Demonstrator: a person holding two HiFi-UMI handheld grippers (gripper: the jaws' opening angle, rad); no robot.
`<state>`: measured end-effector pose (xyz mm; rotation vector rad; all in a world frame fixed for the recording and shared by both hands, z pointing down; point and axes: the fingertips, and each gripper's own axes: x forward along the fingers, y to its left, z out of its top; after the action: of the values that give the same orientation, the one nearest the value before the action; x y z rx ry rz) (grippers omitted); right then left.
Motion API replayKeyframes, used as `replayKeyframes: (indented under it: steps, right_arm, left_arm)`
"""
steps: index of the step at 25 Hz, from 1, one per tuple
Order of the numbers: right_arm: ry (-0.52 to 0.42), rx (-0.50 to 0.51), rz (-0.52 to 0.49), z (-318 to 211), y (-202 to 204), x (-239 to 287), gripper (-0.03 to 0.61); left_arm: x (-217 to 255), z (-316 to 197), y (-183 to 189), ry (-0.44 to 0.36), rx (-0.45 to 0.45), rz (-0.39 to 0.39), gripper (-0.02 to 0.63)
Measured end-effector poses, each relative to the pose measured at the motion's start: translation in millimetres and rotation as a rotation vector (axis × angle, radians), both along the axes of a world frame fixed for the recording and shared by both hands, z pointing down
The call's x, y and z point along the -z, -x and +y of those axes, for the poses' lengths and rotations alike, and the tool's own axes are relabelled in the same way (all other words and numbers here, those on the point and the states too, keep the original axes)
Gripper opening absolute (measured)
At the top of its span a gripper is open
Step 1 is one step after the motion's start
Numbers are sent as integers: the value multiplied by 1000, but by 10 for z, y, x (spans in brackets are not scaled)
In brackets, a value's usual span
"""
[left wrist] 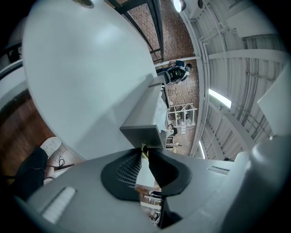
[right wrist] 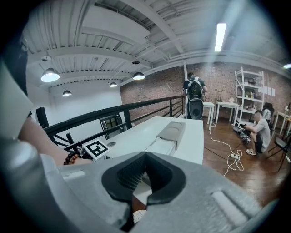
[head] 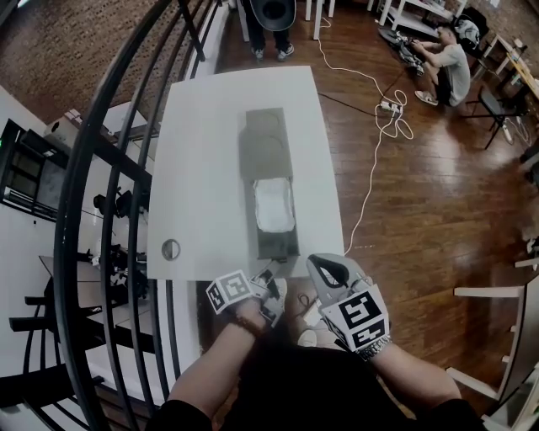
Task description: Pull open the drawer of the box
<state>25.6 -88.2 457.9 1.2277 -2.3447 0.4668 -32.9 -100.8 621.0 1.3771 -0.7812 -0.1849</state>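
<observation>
A grey box [head: 265, 139] lies along the middle of the white table [head: 202, 168]. Its drawer [head: 276, 240] is slid out toward me and holds something white [head: 274, 204]. My left gripper [head: 268, 279] is at the drawer's front, just past the table's near edge. In the left gripper view the jaws [left wrist: 144, 150] are shut on a small yellowish pull tab below the drawer's grey front [left wrist: 142, 132]. My right gripper [head: 318, 263] hangs off the table's near right corner, shut with nothing in it. It looks along the table at the box [right wrist: 175, 129] and drawer [right wrist: 161, 146].
A round cable grommet [head: 171, 248] sits in the table's near left corner. A black railing [head: 109, 126] runs along the table's left side. On the wooden floor to the right lie a white cable [head: 379, 109] and a seated person [head: 446, 67]. Another person [head: 271, 25] stands beyond the far end.
</observation>
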Motion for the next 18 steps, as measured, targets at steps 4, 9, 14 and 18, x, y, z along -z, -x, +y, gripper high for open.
replayKeyframes:
  steps: [4,9,14,18]
  right_arm:
    - [-1,-8,0,3,-36,8,-9]
    - [-5,-6,-5,18,1,0,-9]
    - [-15,-5,-10,68,6,18,-9]
    - [-37,-4,-20,147,16,66,-9]
  left_arm:
    - [13,-29,-7,4,1,18,58]
    - [-1,10,2,17,6,27,128]
    - [45,86,14,8,3,40,135]
    - [91,138,59,-8,13,34,130]
